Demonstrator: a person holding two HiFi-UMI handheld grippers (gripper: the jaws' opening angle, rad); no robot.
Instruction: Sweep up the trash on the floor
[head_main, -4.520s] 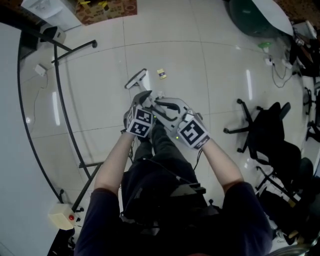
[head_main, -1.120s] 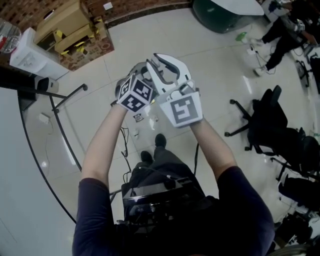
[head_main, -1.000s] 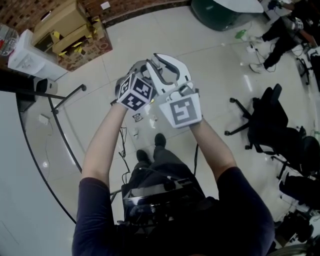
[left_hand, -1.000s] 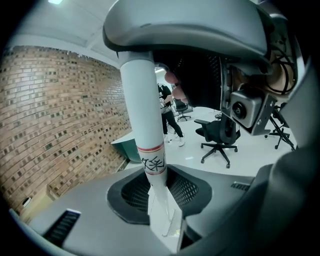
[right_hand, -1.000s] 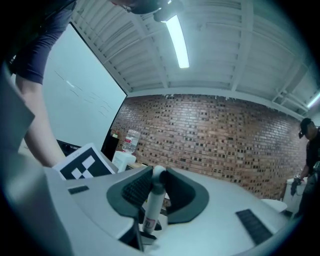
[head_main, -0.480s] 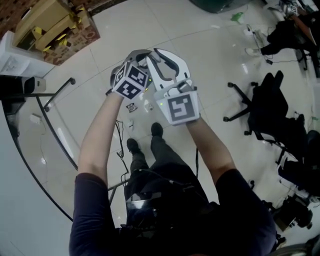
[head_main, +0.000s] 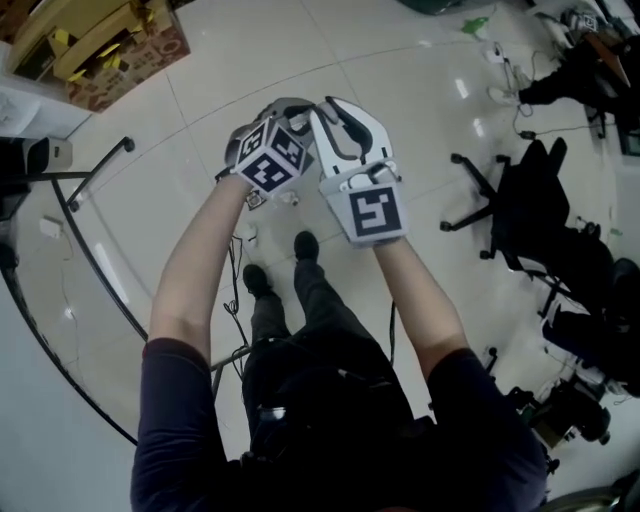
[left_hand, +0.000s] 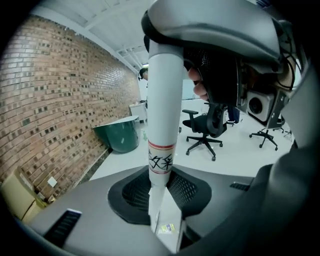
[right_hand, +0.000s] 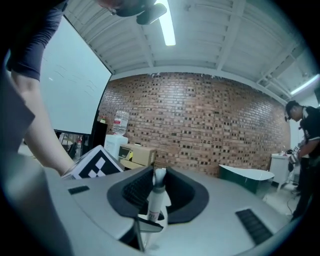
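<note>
**A:** So, what do the two grippers have hold of?

**B:** The broom handle (left_hand: 164, 90), a white tube with a red band. The left gripper (head_main: 268, 118) and the right gripper (head_main: 343, 115) sit side by side at the upper centre of the head view. Both are clenched on it. In the left gripper view the tube runs straight up between the jaws. In the right gripper view its capped end stands between them.

**A:** How should it handle?

**B:** I'd judge it light and stiff, but smooth enough to twist in the pads. Holding it at two places along the shaft, as now, seems the best way to steady it.

**A:** And the trash?

**B:** The trash (head_main: 254, 200) lies on the pale floor (head_main: 420, 130). It is just below the left gripper's marker cube in the frame, near the person's shoes and well under the jaws. It looks like a few small scraps, though they are too tiny to say what they are. They should be light enough to scatter if the stroke is rough. The broom's head isn't visible.
</note>
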